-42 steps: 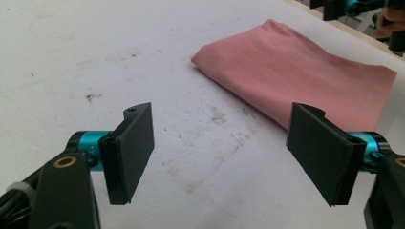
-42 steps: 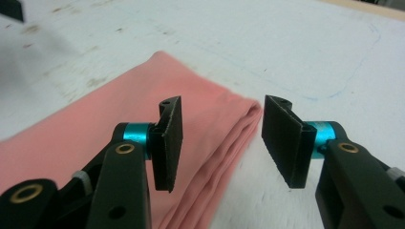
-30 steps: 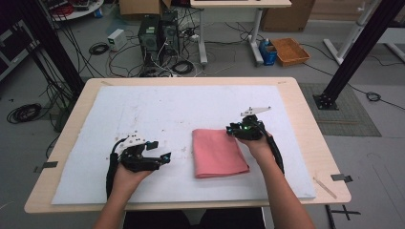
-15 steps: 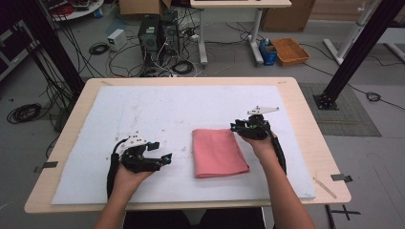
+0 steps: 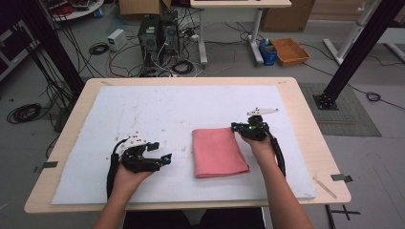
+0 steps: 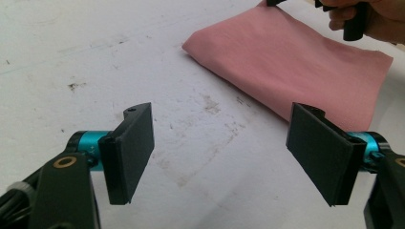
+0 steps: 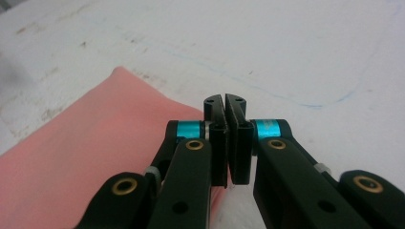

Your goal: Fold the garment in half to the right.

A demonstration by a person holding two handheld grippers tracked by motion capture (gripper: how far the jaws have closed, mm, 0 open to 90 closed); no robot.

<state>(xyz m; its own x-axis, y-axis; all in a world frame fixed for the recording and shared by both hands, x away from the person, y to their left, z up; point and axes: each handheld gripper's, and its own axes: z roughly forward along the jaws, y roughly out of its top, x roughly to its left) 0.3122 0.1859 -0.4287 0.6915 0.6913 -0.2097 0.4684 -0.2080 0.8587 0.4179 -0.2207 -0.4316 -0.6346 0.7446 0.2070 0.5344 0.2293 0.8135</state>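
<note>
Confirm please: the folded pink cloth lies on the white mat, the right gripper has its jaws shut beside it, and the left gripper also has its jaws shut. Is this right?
Not fully. The left gripper has its jaws wide open over bare white mat; the left gripper view shows this. The rest holds: the folded pink cloth lies on the mat, and the right gripper is shut beside it.

one folded pink cloth [image 5: 218,151], two tongs, one white mat [image 5: 157,109].

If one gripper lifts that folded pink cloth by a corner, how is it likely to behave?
The pink cloth lies flat and thin in soft folded layers, so it would probably droop and unfold rather than hold its shape. It looks light for its size. Pushed across the white mat, it would likely bunch or wrinkle, since the fabric seems matte, not slippery.
</note>
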